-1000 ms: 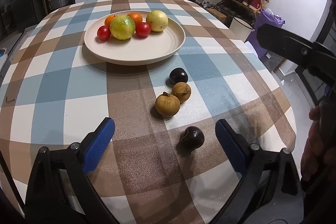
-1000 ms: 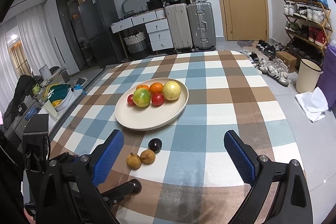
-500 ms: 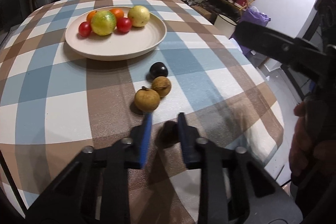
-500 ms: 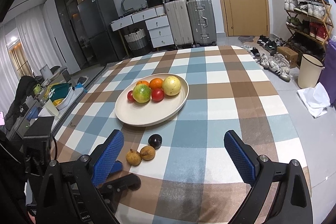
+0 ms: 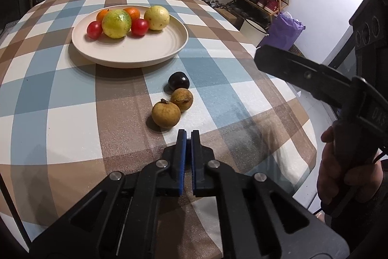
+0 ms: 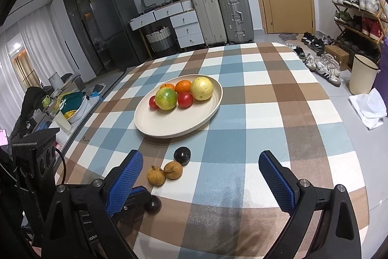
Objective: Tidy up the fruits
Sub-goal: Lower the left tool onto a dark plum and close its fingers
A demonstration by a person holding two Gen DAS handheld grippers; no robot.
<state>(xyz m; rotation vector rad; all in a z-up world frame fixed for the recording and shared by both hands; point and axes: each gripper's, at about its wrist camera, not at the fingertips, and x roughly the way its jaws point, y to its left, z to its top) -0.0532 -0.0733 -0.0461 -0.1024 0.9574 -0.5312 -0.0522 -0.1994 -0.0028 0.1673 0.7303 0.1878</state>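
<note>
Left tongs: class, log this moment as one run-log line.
left tongs: shut | near plum: at their tip | right tongs: open, empty

Three fruits (image 5: 179,98) before plate (image 5: 155,57) on table (image 5: 48,89).

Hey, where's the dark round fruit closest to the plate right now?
Right wrist view, left of centre: the dark fruit lies on the tablecloth between the plate and the two brown fruits.

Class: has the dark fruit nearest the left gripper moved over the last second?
No. In the right wrist view the dark fruit still lies just below the brown fruit.
</note>
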